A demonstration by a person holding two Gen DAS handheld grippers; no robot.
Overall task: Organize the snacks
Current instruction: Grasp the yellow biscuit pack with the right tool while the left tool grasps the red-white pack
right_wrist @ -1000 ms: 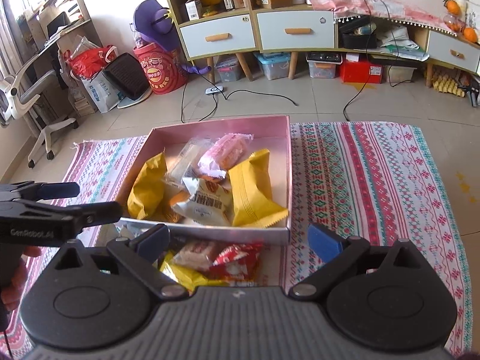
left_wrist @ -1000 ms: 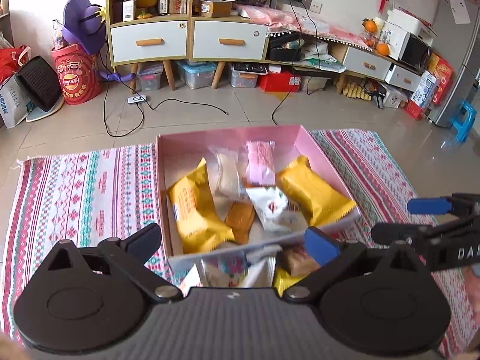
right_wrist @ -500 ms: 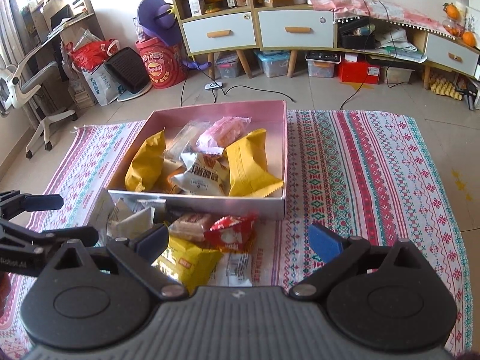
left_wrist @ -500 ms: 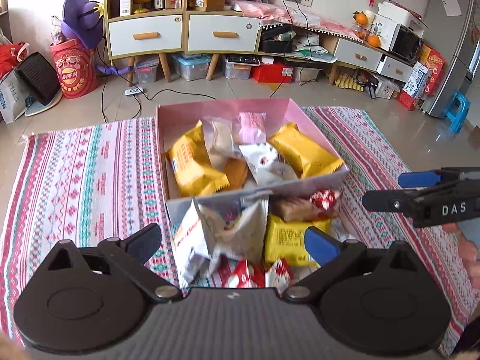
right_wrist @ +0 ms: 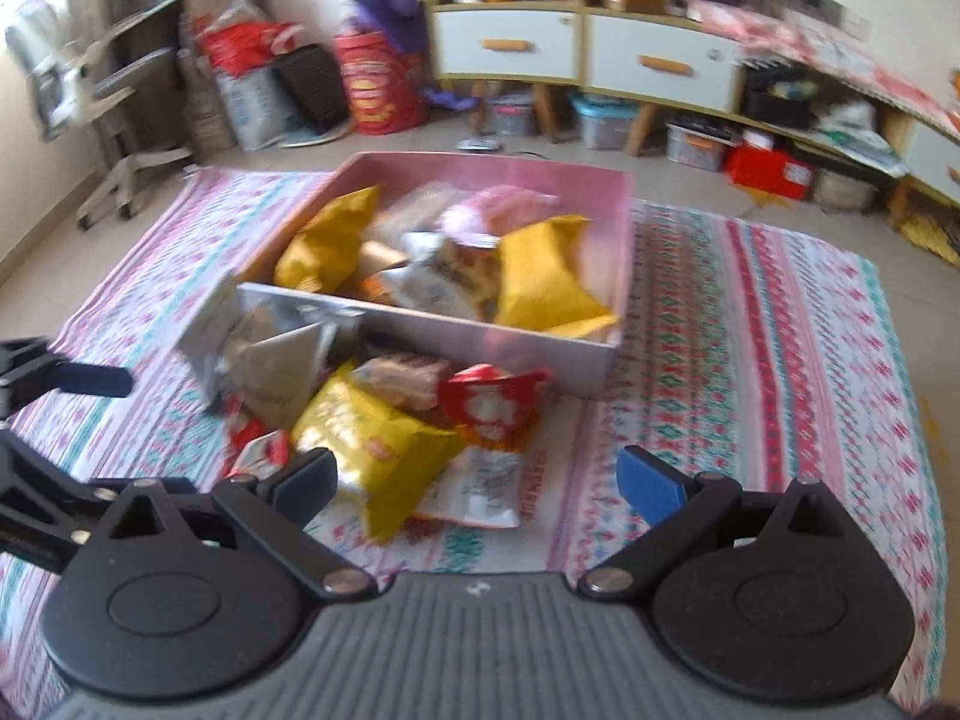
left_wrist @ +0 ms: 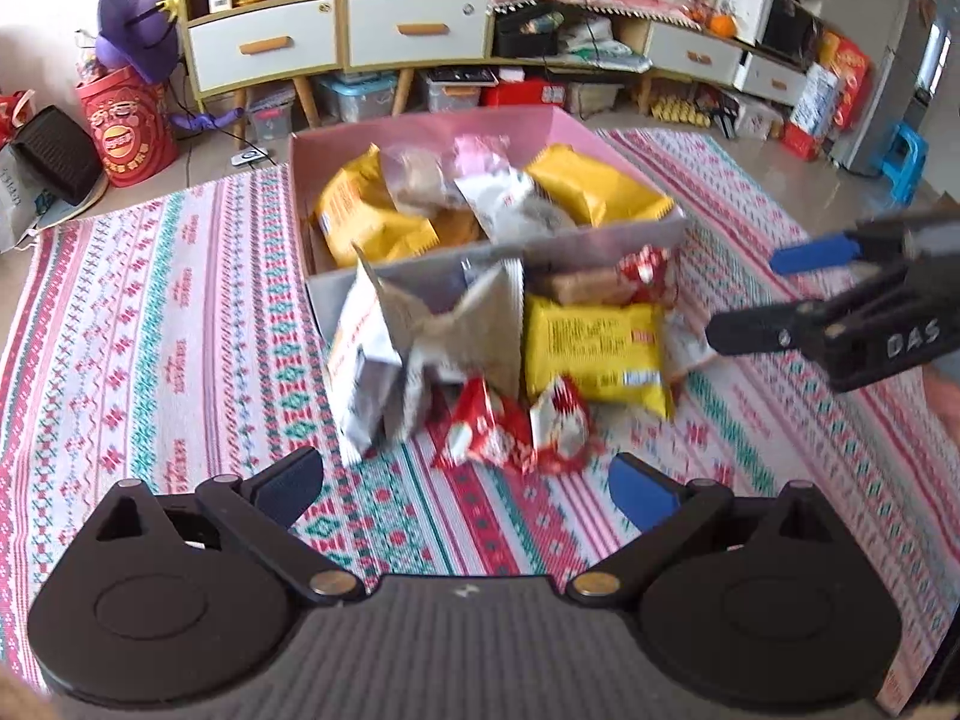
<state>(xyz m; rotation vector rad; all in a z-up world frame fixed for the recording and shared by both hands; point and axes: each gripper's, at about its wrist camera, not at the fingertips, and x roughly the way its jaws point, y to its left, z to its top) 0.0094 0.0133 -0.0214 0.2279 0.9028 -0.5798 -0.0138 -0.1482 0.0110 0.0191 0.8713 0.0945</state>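
Note:
A pink box holds several snack packs, among them yellow bags. In front of its near wall lies a loose pile: a silver-white bag, a yellow pack, red packets and a brown bar. My left gripper is open and empty, just short of the pile. My right gripper is open too, its left finger close by the yellow pack; it also shows at the right of the left wrist view as the right gripper.
Box and pile sit on a striped patterned rug on a tiled floor. Behind stand a white-drawer cabinet, storage bins, a red barrel, cables and an office chair. A blue stool is far right.
Both grippers have drawn back and lower, so the pile in front of the box has come fully into view. The right wrist view has swung and blurred. Both stayed open.

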